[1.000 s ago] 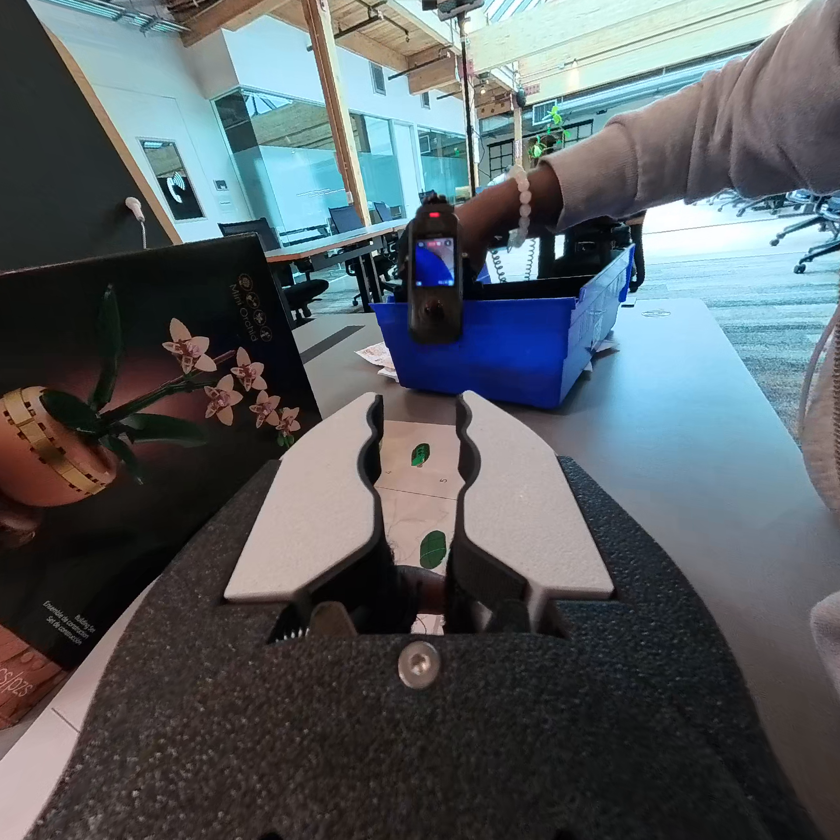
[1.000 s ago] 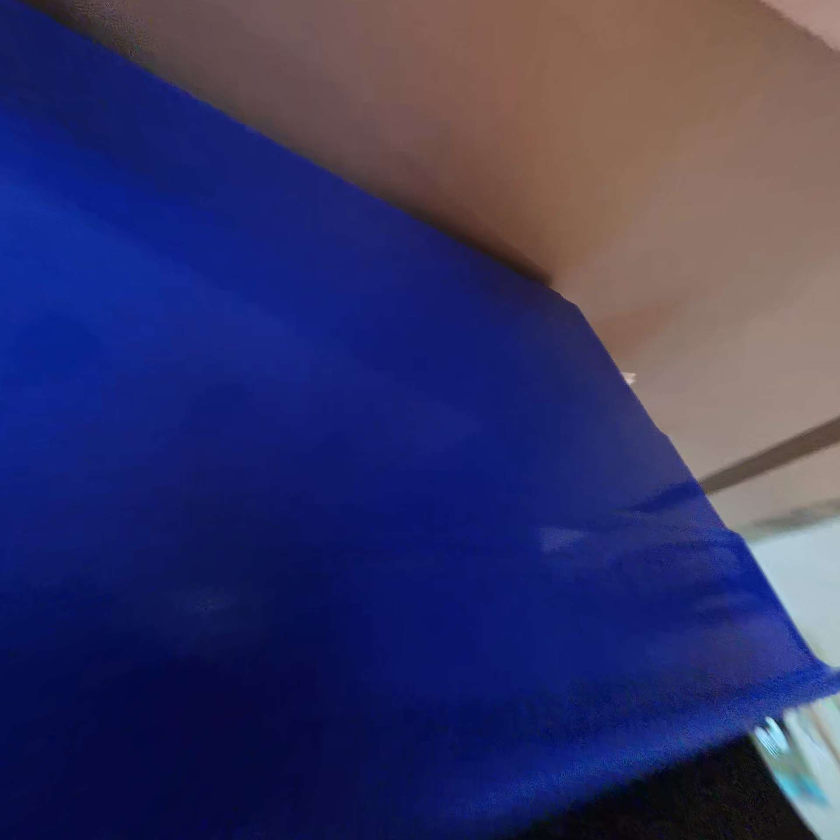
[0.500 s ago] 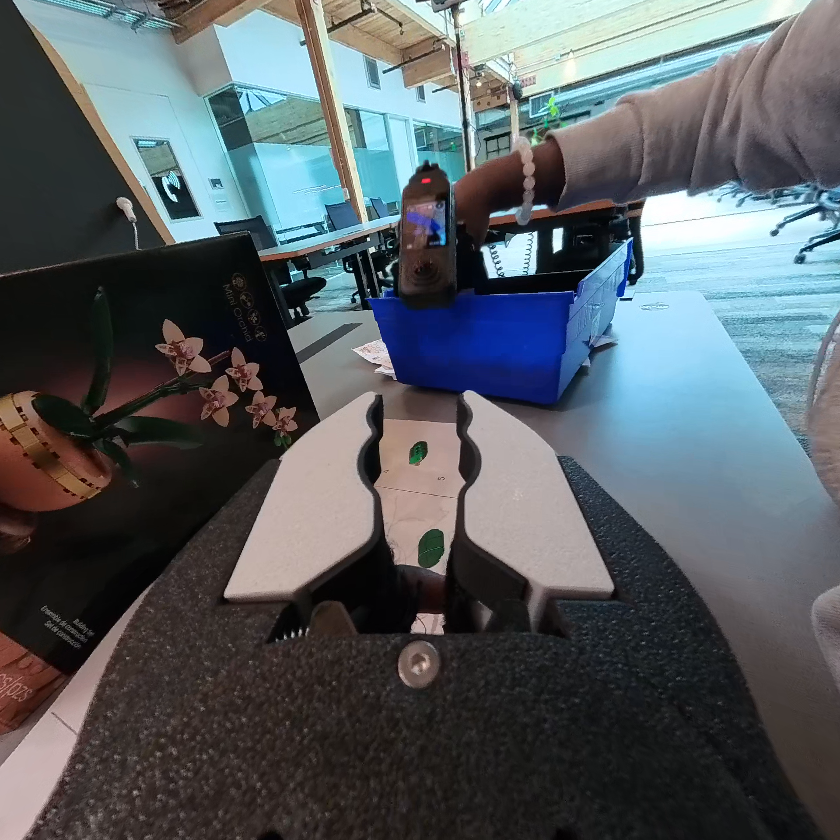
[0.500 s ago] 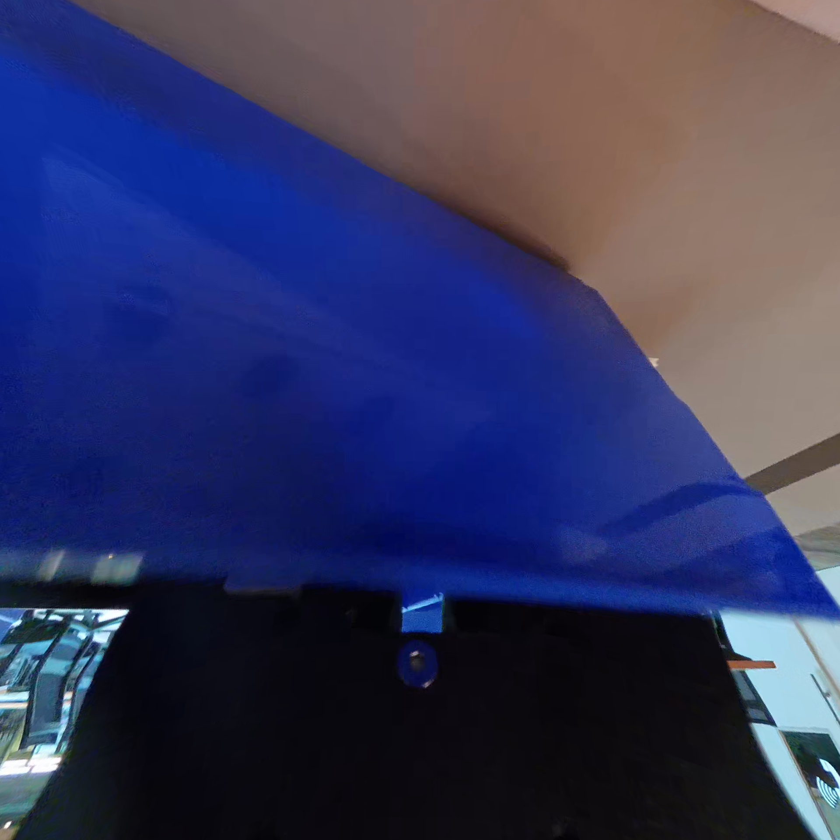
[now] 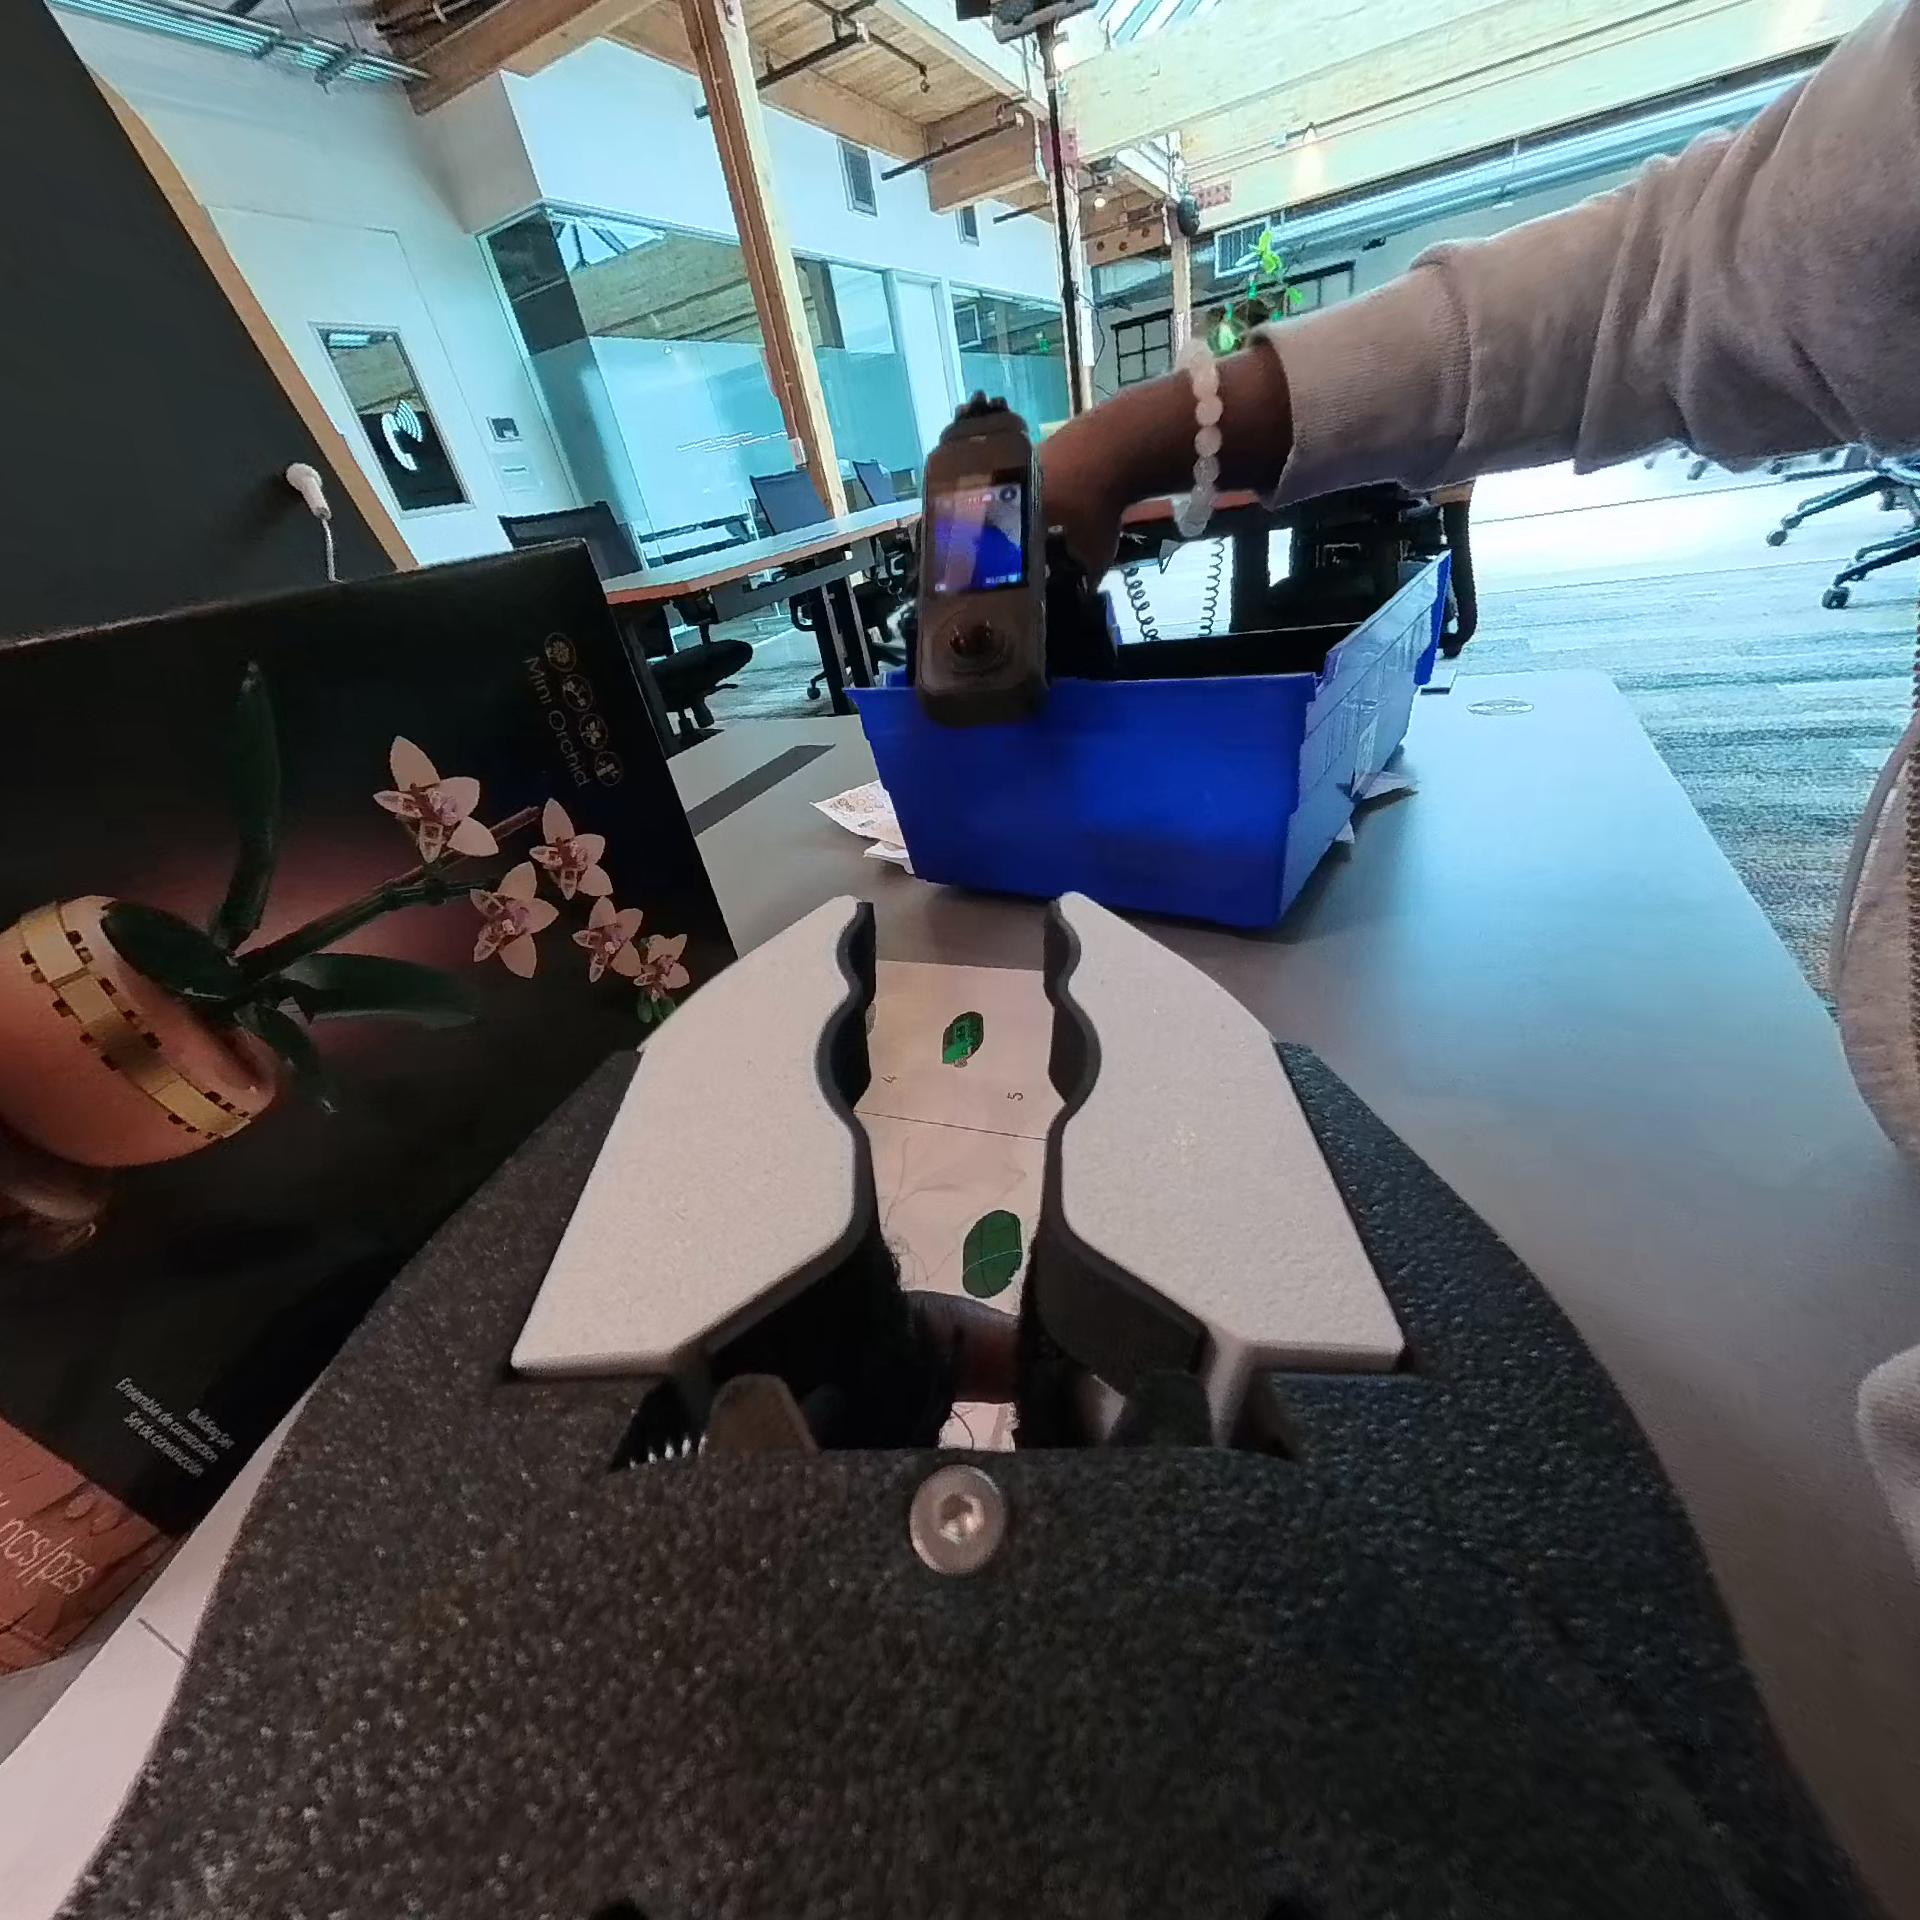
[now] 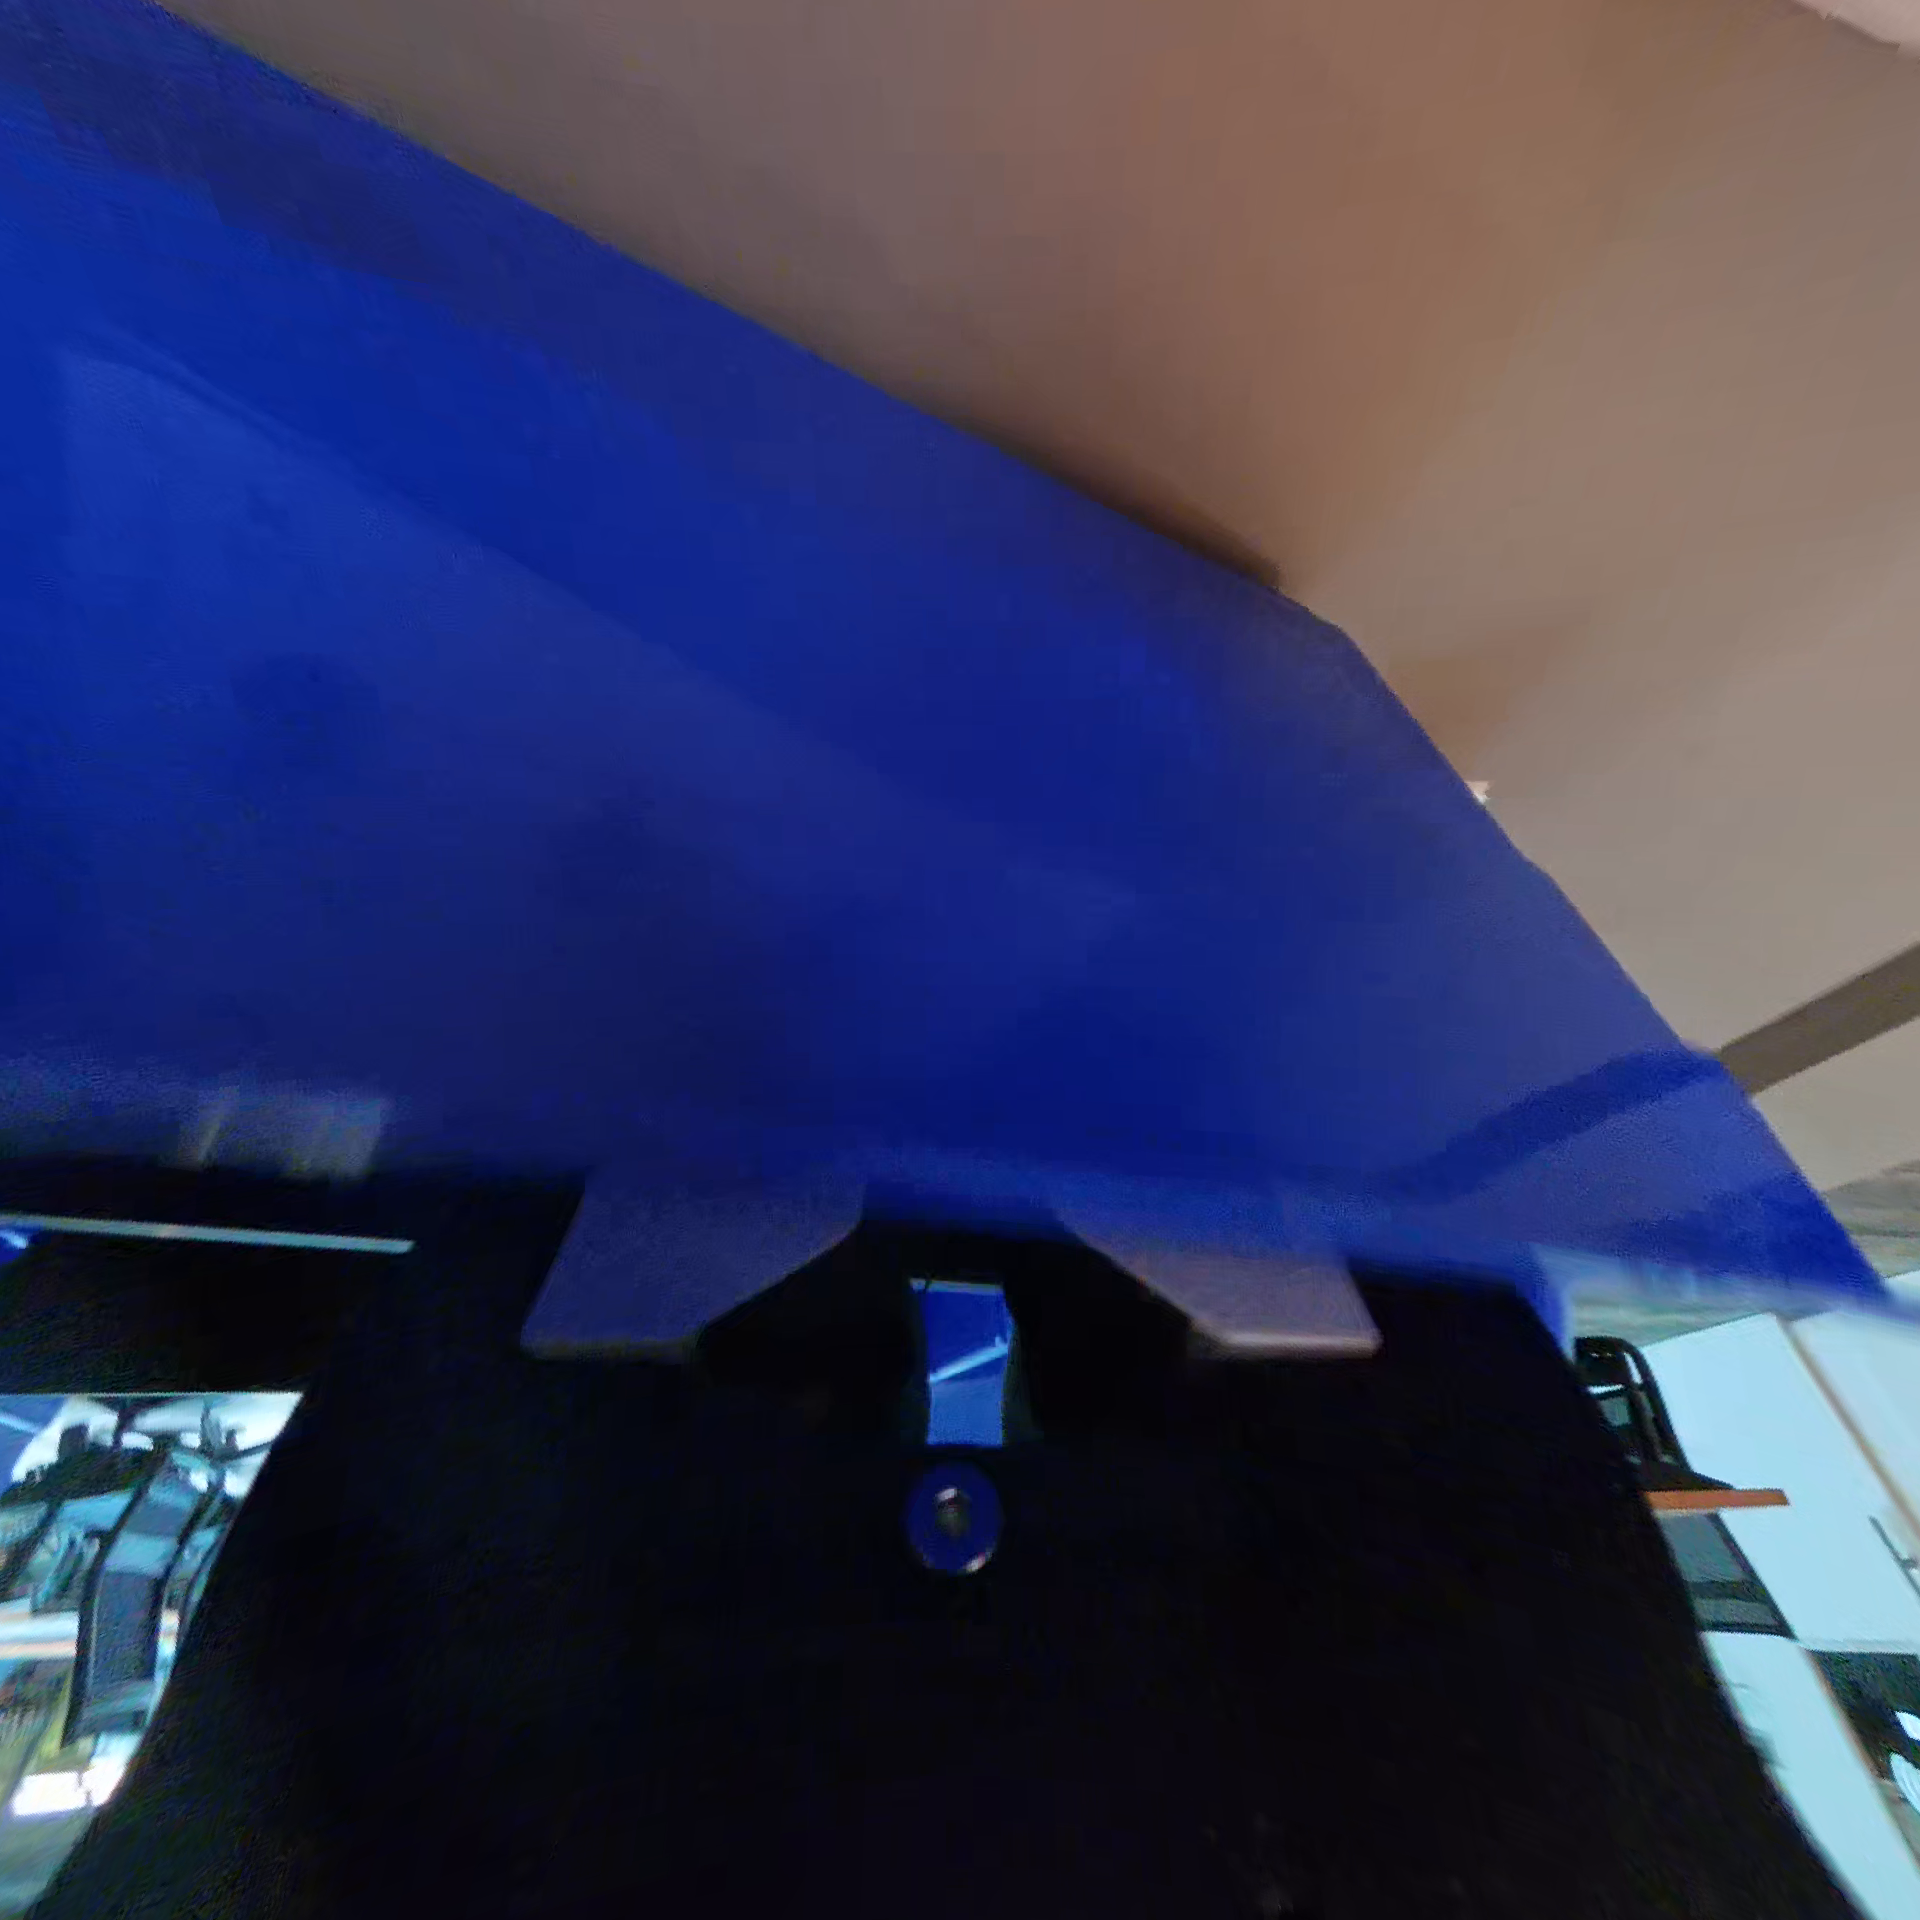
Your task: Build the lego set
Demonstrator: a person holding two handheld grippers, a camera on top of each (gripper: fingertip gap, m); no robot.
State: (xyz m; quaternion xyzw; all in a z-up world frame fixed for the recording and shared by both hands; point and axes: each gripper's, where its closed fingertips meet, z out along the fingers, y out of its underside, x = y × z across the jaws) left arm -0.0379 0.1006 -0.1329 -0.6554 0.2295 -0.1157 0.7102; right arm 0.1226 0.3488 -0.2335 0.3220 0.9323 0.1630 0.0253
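our left gripper (image 5: 956, 997) hangs low over the grey table (image 5: 1507, 1039), its two pale fingers (image 5: 727, 1143) parted by a narrow gap with nothing between them. through that gap we see the white instruction sheet (image 5: 956, 1153) lying flat on the table, with two green leaf shapes printed on it. just to the left stands the dark lego box (image 5: 312, 935), leaning back a little, showing a picture of a pink-flowered orchid in a pot; its right edge comes close to our left finger.

farther along the table sits the blue bin (image 5: 1122, 800), with some printed paper (image 5: 862, 821) poking out from under its left corner. our right gripper (image 5: 982, 592) is at the bin's near left rim, seen from behind as a dark camera body with a lit screen, held by a hand (image 5: 1101, 488) wearing a pale bead bracelet (image 5: 1203, 436) and a light grey sleeve (image 5: 1610, 312). whatever lego pieces are in the bin are hidden from us by its wall.

in the right wrist view the blue wall fills most of the frame, blurred, with tan surface above it. it covers the tips of the right gripper, so only the rear ends of its fingers (image 6: 686, 1288) show; we cannot tell how far the jaws stand apart or whether they hold anything.

office desks and chairs (image 5: 665, 634) stand well behind.
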